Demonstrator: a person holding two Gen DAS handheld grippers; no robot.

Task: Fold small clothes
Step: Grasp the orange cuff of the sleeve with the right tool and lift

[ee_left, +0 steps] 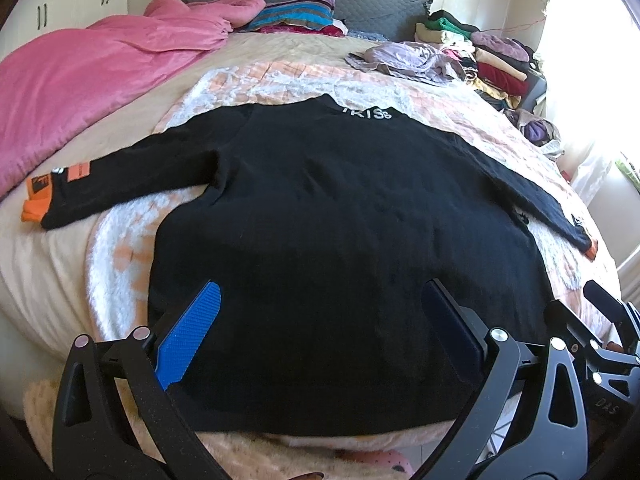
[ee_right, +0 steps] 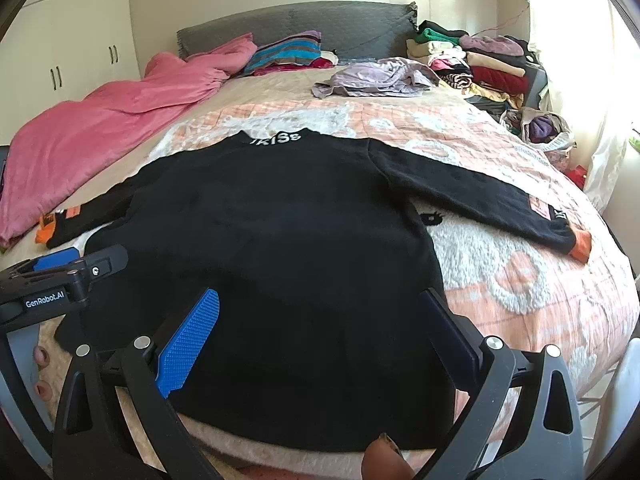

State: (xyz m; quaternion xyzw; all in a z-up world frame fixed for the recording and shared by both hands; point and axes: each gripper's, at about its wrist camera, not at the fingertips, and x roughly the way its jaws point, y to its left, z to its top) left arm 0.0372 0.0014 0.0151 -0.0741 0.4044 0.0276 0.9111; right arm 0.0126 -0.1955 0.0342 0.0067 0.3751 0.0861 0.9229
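Sunlit from a window on the right, the bed [ee_left: 60, 264] carries a peach-and-white fleece blanket [ee_left: 120, 256], and my left wrist camera looks along it toward a grey headboard [ee_left: 360, 0]. A black sweater [ee_left: 320, 220] lies flat on the blanket with both sleeves spread wide, orange cuffs at their ends and white lettering at the collar on the far side. My left gripper [ee_left: 320, 332] hovers over the hem nearest me, its fingers spread wide and holding nothing. A pink duvet [ee_left: 100, 68] is bunched on the left, and stacked folded clothes [ee_left: 496, 60] sit far right. My right gripper [ee_left: 608, 312] shows at the right edge.

From my right wrist camera, the same black sweater [ee_right: 280, 240] fills the middle of the fleece blanket [ee_right: 520, 272]. My right gripper [ee_right: 320, 336] is also spread wide and empty above the hem. My left gripper [ee_right: 60, 272] sits at the left edge, beside the sweater's lower corner. A lilac garment [ee_right: 372, 78] lies crumpled near the headboard [ee_right: 300, 20].
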